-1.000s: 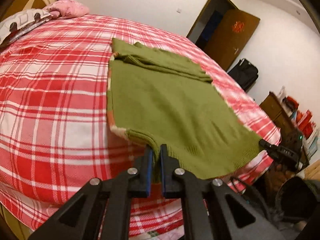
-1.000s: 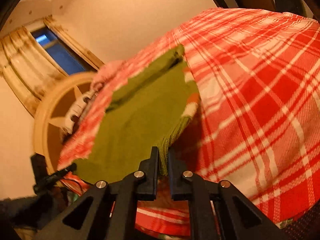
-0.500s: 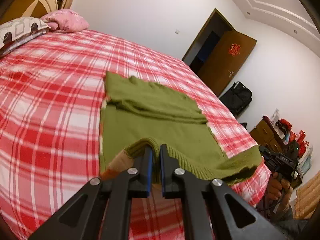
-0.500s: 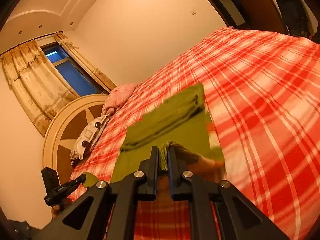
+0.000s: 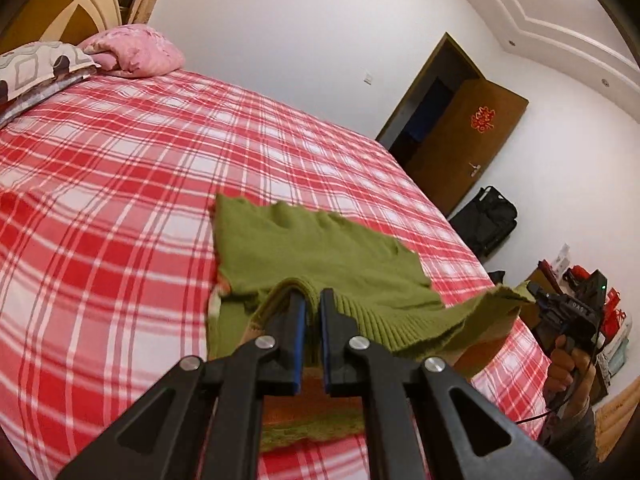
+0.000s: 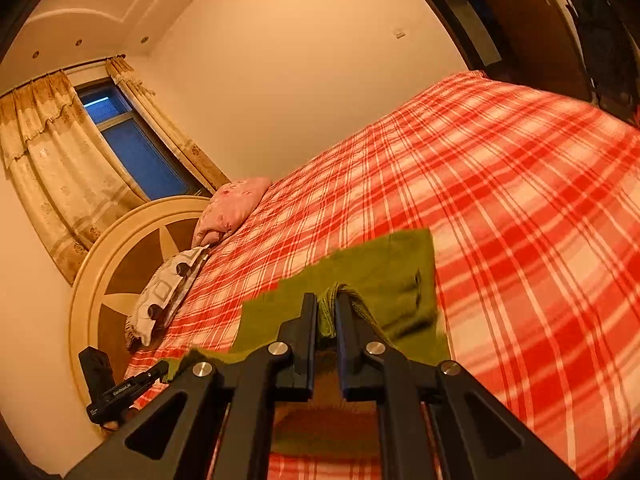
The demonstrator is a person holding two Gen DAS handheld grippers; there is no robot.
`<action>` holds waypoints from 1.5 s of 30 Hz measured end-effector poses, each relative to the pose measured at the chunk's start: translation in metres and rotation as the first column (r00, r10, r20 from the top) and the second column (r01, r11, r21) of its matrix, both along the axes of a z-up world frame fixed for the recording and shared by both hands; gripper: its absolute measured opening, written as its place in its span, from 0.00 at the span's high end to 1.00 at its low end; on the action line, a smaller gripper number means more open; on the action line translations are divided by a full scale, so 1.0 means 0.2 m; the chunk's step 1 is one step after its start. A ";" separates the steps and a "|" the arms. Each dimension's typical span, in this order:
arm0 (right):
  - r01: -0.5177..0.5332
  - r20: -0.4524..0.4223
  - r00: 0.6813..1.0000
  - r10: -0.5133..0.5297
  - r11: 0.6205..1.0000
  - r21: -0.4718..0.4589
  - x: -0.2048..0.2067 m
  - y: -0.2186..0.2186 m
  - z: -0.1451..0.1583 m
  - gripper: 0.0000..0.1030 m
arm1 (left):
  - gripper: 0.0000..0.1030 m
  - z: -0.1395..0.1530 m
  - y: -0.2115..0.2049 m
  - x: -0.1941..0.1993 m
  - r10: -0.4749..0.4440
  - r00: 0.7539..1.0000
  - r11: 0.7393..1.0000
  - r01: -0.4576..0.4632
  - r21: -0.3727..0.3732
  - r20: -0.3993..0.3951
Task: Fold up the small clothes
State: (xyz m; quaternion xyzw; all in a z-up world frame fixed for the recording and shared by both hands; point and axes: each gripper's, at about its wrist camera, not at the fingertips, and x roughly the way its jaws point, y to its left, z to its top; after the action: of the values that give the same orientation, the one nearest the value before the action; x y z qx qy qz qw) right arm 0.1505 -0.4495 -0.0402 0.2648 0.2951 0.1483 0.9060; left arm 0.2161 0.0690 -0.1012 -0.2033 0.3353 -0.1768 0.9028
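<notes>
A small green knit sweater (image 5: 320, 252) lies on the red plaid bed (image 5: 120, 200). My left gripper (image 5: 313, 300) is shut on one corner of its ribbed hem, lifted above the bed. My right gripper (image 6: 327, 308) is shut on the other hem corner; it also shows in the left wrist view (image 5: 568, 312) at the right, with the hem stretched between the two. The lifted hem hangs over the sweater's far part (image 6: 384, 272), which still lies flat. The left gripper shows at the lower left of the right wrist view (image 6: 124, 388).
A pink pillow (image 5: 132, 52) and a patterned pillow (image 5: 36, 68) lie by the round headboard (image 6: 120, 264). A brown door (image 5: 468, 140) and a black bag (image 5: 488, 220) stand beyond the bed's right side. A curtained window (image 6: 128, 148) is behind the headboard.
Both grippers have lifted the hem off the bed edge and carried it forward over the sweater toward its far end. Both stay shut on the hem.
</notes>
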 end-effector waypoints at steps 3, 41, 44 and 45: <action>-0.003 -0.010 1.000 0.003 1.000 -0.018 0.13 0.03 0.00 0.92 | 0.93 -0.01 0.01 0.11 0.016 1.000 1.000 -0.017 -0.005 -0.015; -0.008 -0.224 0.973 -0.047 0.971 -0.238 1.11 0.09 -0.52 0.38 | 0.44 -0.25 0.04 0.81 0.190 0.978 0.973 -0.176 0.147 -0.086; -0.086 -0.210 0.977 0.018 0.943 -0.321 1.06 0.20 -0.48 0.38 | 0.44 -0.24 -0.01 0.79 0.167 0.984 0.968 -0.152 0.201 -0.059; -0.108 -0.211 0.977 0.032 0.927 -0.360 1.05 0.25 -0.48 0.38 | 0.44 -0.25 -0.03 0.79 0.160 0.985 0.963 -0.144 0.227 -0.057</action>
State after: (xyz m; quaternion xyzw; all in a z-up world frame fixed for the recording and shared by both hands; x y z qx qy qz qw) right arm 0.3608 -0.4002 -0.1361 0.0928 0.4173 0.0948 0.8990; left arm 0.3742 0.0623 -0.1505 -0.1329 0.3700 -0.0607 0.9175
